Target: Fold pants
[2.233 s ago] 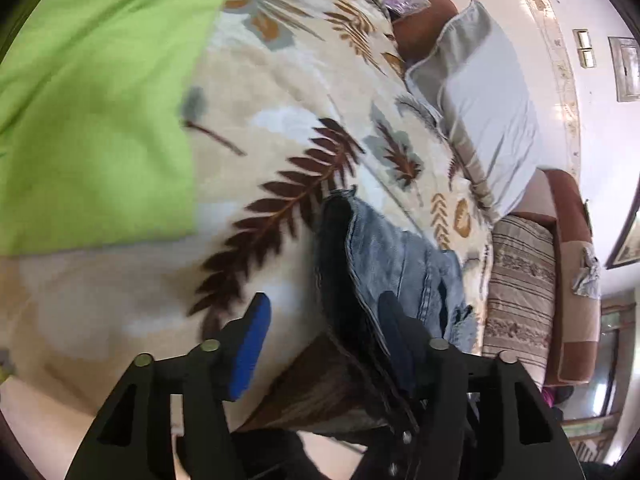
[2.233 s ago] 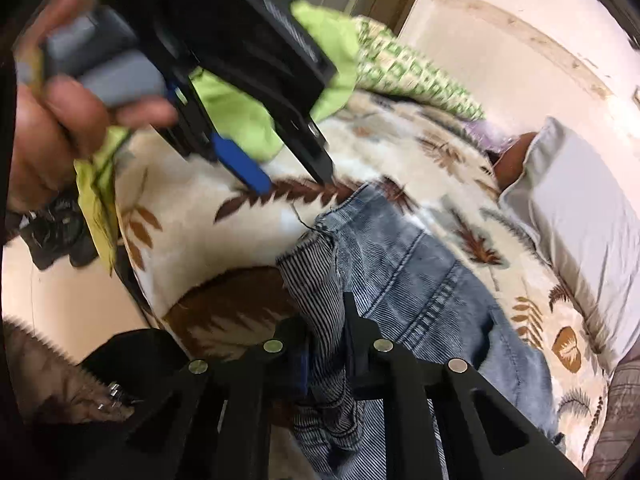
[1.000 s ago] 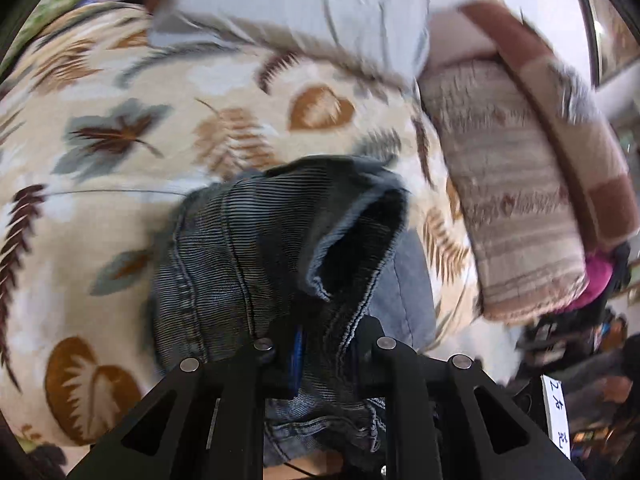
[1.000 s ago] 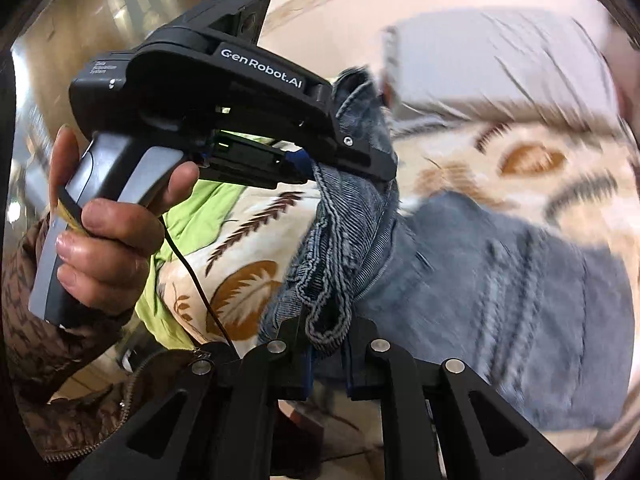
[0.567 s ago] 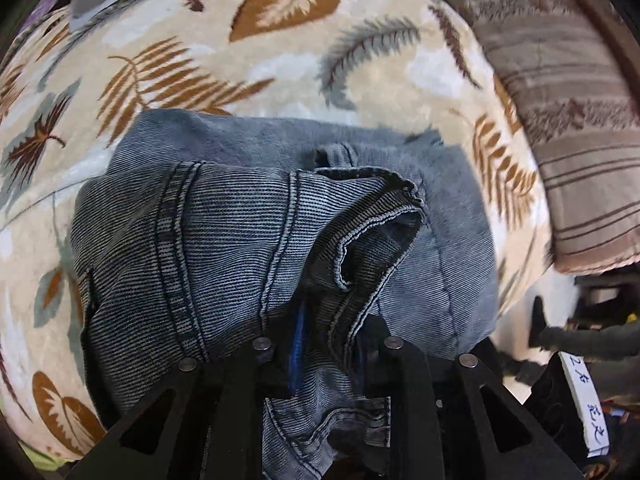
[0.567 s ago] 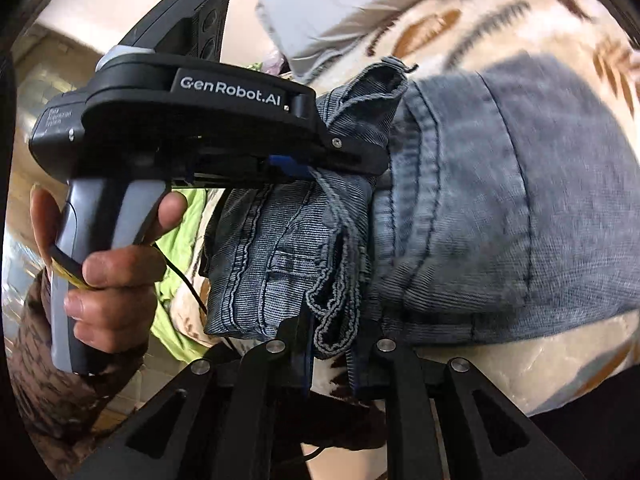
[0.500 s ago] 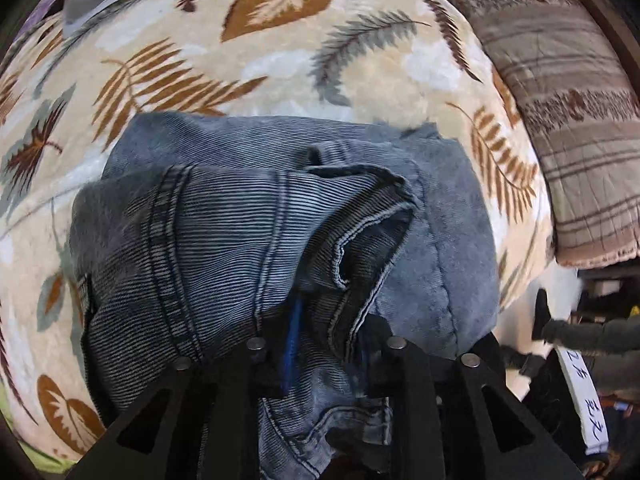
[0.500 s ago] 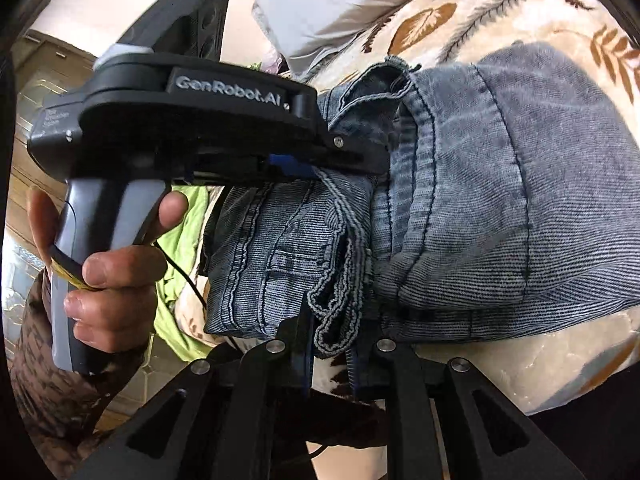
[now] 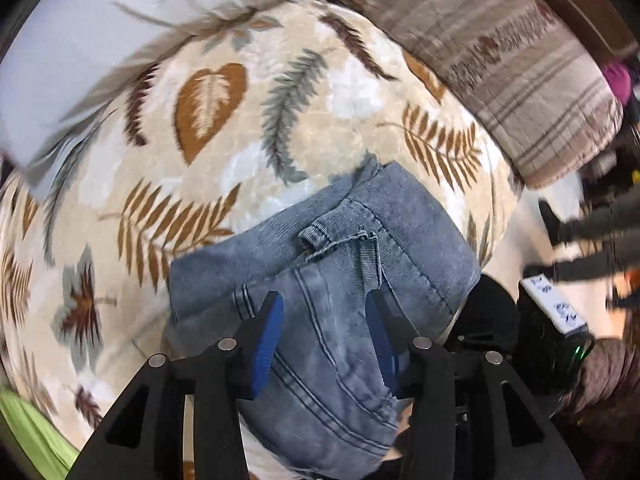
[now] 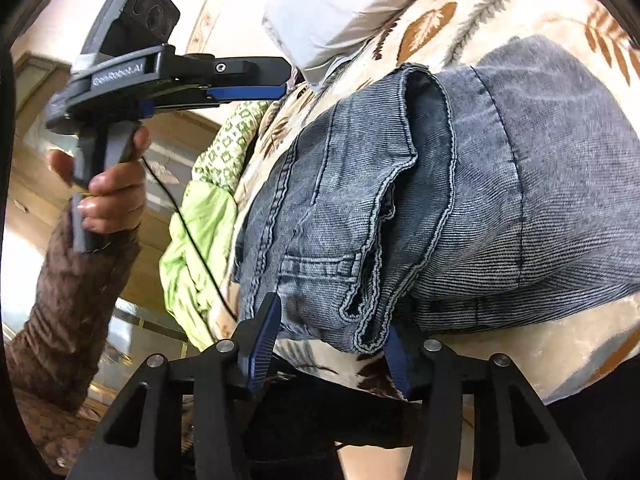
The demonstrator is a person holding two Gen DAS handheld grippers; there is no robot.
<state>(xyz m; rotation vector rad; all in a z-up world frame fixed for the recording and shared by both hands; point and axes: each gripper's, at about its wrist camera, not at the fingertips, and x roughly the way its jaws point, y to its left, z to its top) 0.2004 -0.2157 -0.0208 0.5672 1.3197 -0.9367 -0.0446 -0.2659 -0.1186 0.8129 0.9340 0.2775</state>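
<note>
The blue denim pants [image 9: 332, 280] lie folded in a bundle on the leaf-print blanket [image 9: 224, 140]; they also fill the right wrist view [image 10: 460, 192]. My left gripper [image 9: 324, 336] is open and empty, raised over the bundle; it also shows in the right wrist view [image 10: 248, 80], lifted up at the left. My right gripper [image 10: 332, 340] is open at the near edge of the bundle, and the frayed hem [image 10: 368, 312] hangs between its jaws without being clamped.
A grey pillow [image 9: 100, 32] and a striped brown cushion [image 9: 520, 72] lie beyond the pants. A lime green cloth [image 10: 196, 248] lies at the bed's left side. The bed edge and floor [image 9: 516, 240] are to the right.
Both grippers have opened and let go of the pants. The left gripper has lifted up and away from the bundle, which now rests folded on the blanket.
</note>
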